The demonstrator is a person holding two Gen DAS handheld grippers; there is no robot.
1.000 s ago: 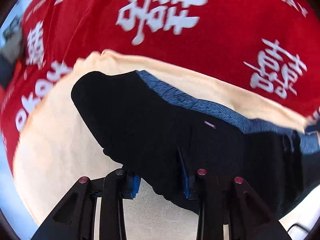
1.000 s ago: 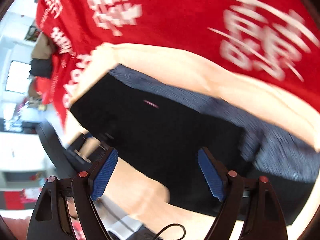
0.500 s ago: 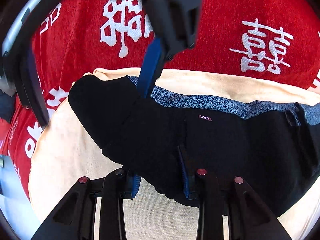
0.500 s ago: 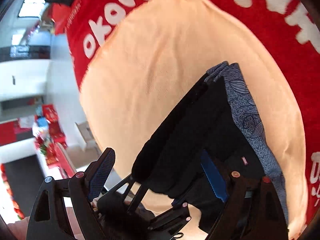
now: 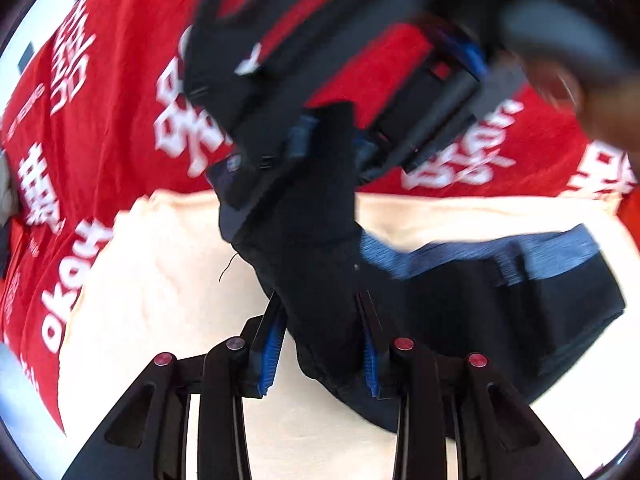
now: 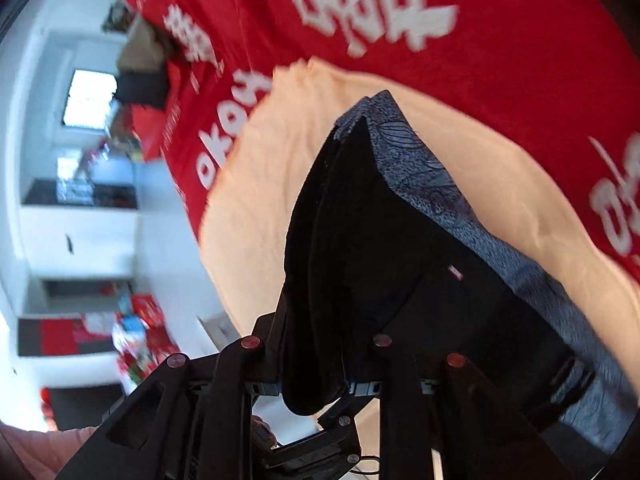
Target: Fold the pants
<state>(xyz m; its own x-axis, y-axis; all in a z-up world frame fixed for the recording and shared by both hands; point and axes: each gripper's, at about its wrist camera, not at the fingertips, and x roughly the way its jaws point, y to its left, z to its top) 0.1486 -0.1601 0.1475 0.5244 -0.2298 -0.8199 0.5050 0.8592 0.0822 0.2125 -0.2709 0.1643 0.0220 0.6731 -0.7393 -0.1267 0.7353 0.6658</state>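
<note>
The black pants (image 5: 460,312) with a blue-grey patterned waistband (image 5: 532,252) lie partly folded on a cream cloth (image 5: 160,280). My left gripper (image 5: 320,344) is shut on the near edge of the black fabric. My right gripper (image 5: 332,148) comes in from above in the left wrist view, blurred, and pinches the far end of the same fold, which is lifted. In the right wrist view the pants (image 6: 400,260) run between the right gripper's (image 6: 320,344) fingers, which are closed on the black cloth.
A red blanket with white characters (image 5: 120,120) covers the surface under and beyond the cream cloth (image 6: 312,152). The room with white shelves and a window (image 6: 88,96) shows to the left in the right wrist view.
My right gripper has come down on the far end of the fold and closed on it. That end has lifted off the cream cloth. My left gripper keeps its hold.
</note>
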